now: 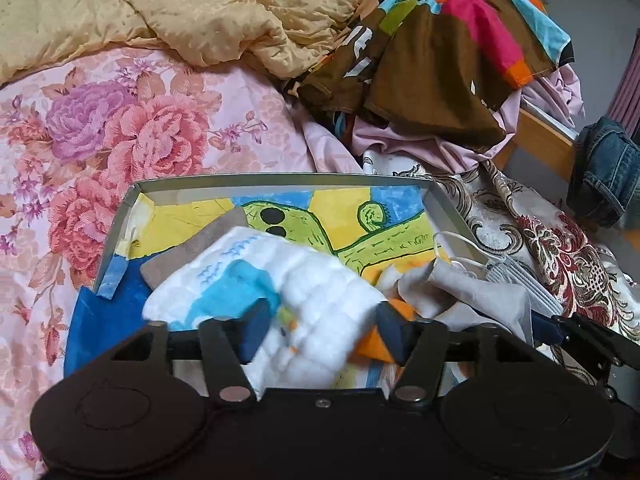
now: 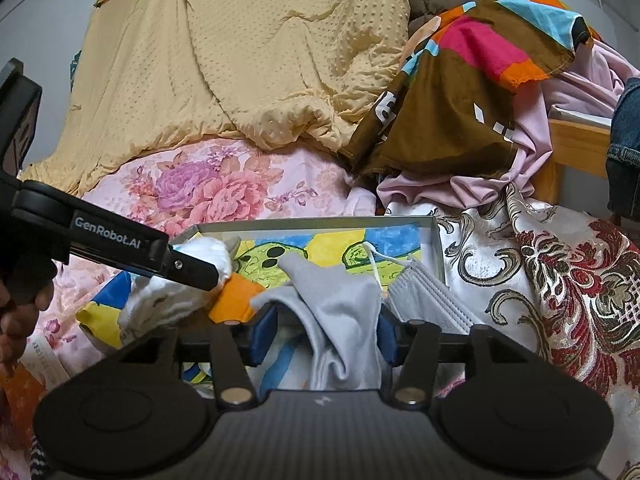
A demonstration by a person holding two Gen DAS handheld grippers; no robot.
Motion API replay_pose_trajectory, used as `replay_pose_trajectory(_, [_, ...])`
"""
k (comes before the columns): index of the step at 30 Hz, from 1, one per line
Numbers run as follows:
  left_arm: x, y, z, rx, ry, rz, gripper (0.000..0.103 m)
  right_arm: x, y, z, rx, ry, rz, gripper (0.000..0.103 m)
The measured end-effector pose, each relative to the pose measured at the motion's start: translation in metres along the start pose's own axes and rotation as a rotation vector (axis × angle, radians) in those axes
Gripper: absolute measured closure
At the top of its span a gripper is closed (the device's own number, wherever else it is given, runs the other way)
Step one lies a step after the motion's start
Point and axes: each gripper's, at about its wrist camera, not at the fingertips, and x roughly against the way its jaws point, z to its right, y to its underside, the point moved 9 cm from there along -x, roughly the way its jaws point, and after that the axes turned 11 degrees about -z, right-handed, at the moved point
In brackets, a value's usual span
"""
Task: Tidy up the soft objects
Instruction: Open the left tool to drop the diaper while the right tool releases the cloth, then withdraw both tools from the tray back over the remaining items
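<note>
On floral bedspread [image 1: 120,128]: tray [image 1: 280,184] | both grippers agape, cloths between | jeans [image 1: 604,168] aside

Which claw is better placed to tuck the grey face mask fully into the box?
Right. The right claw sits just beside the pleated grey face mask at the box's right wall; the left claw straddles the white quilted cloth further left.
</note>
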Motion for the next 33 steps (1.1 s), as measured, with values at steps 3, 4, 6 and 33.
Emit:
replay_pose_trajectory(3, [0.004, 0.003, 0.000, -0.004, -0.006, -0.006, 0.037, 0.003, -0.001, 0.000, 0.004, 0.003, 0.010, 0.038])
replay_pose_trajectory(4, [0.005, 0.004, 0.000, -0.005, -0.009, -0.007, 0.036, 0.005, -0.002, -0.001, 0.005, 0.003, 0.013, 0.035])
replay_pose_trajectory(6, [0.008, 0.005, 0.000, -0.006, -0.016, -0.008, 0.033, 0.007, -0.003, -0.001, 0.007, 0.006, 0.021, 0.031])
replay_pose_trajectory(33, [0.101, 0.034, -0.012, 0.067, -0.136, 0.051, 0.003, 0.078, -0.029, -0.027, 0.051, -0.038, 0.149, 0.004])
